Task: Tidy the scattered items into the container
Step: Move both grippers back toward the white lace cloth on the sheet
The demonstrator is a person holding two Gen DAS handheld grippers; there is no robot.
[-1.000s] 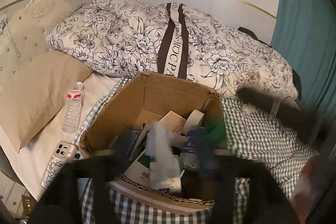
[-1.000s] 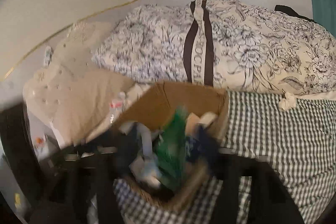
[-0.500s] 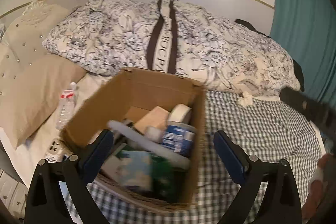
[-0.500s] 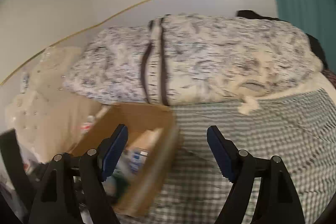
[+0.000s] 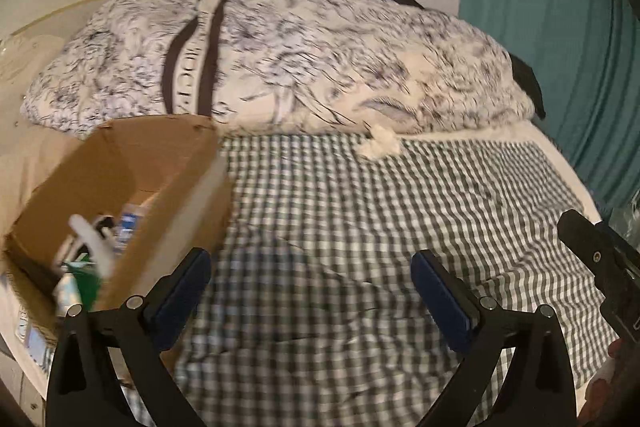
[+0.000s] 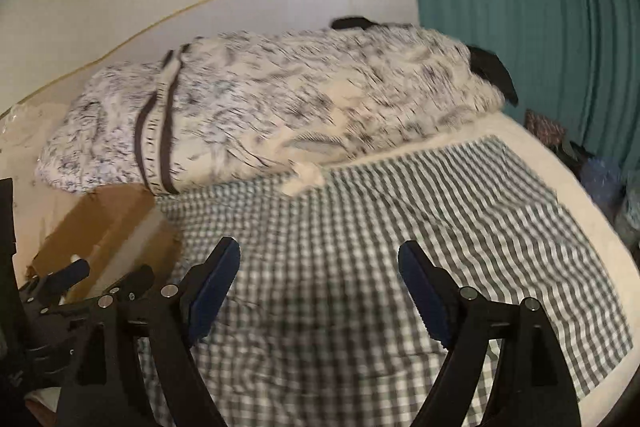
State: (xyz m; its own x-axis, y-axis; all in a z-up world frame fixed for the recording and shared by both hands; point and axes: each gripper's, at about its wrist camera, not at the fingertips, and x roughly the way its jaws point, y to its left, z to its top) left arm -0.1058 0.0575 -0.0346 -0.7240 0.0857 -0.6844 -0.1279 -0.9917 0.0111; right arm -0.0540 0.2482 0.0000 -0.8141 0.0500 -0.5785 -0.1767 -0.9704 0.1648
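Both grippers are empty and out over the checked blanket [image 5: 360,227], so the step in hand looks like the gap between a drop-off and the next pickup: the cardboard box [image 5: 120,179] already holds a jumble of items, among them something green, a white tube-like thing and a blue-labelled piece, all too blurred to name. The box sits to the left of the left gripper [image 5: 310,291], its near corner just beside the left-hand finger, and it lies well off to the left of the right gripper [image 6: 320,287], past the left gripper's frame that shows in the right wrist view. The left gripper's jaws are opening and stand very wide, with nothing between the blue pads [image 5: 438,301] but blanket below. The right gripper's jaws are opening too, somewhat less wide, and they also hold and touch nothing. No loose item is plain on the blanket ahead of either pair of fingers; only a small white tuft [image 5: 380,145] lies beyond them at the foot of the flowered quilt [image 5: 320,59], and whether it belongs to the quilt cannot be told. The next move probably calls for finding whatever is still scattered, swinging one gripper over it with the jaws kept wide, and closing only once the pads straddle it.
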